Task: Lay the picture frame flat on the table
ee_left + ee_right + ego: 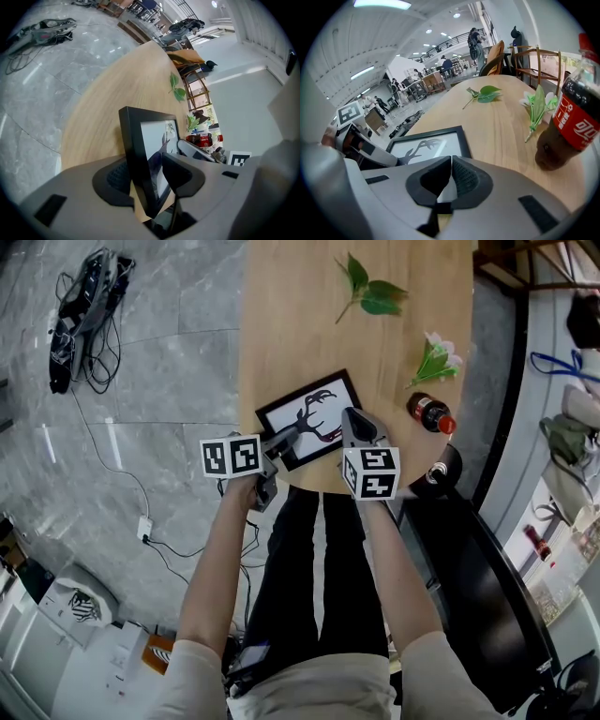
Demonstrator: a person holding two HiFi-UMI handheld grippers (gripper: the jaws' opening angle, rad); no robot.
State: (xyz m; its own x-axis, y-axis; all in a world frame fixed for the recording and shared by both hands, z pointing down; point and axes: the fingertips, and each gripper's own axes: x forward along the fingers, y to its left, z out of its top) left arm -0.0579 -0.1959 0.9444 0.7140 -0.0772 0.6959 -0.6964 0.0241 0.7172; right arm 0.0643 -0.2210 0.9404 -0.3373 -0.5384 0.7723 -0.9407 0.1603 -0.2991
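Observation:
A black picture frame (326, 397) with a dark antler picture lies flat on the wooden table (300, 315), close to the front edge. My left gripper (302, 427) reaches in from the left, and the frame's near edge (138, 154) stands between its jaws. The left gripper (146, 177) is open, and its pads do not visibly press on the frame. My right gripper (350, 415) hovers over the frame's right end. In the right gripper view the frame (426, 145) lies just beyond the right gripper (451, 159), which is shut with nothing in it.
A cola bottle (431, 413) stands right of the frame, close to my right gripper (569, 122). A green-and-white flower sprig (436, 360) and a leafy twig (370, 292) lie farther back. Cables (84, 315) lie on the floor at left.

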